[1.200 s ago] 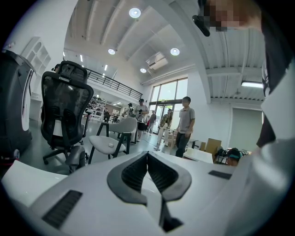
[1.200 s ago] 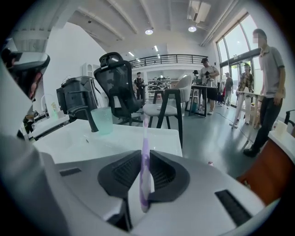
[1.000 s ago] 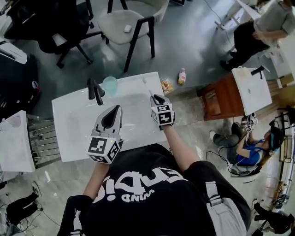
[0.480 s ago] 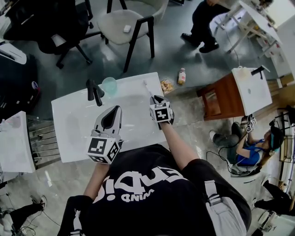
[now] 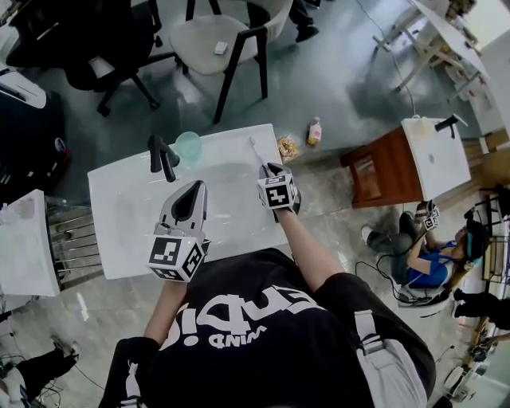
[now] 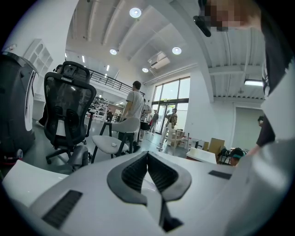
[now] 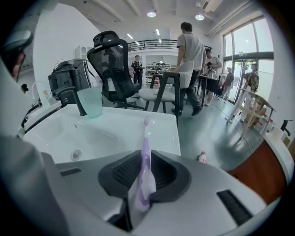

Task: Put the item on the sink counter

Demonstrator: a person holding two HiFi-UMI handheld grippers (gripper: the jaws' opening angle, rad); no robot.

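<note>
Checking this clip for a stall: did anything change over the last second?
Barely. The right tongs crept slightly left and stay shut on the toothbrush, whose head is over the far edge of the sink counter; it has not been let go. The left tongs stay shut and empty. The cup and faucet are unmoved. Beyond the counter, a passer-by crossed from right to left.

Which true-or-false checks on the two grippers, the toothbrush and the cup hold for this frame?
1. The right gripper is shut on a purple toothbrush. True.
2. The left gripper holds the cup. False: it is shut with nothing between its jaws.
3. The teal cup stands upright beside the black faucet. True.
4. The toothbrush lies flat in the basin. False: the right gripper holds it, head pointing away from the person.
</note>
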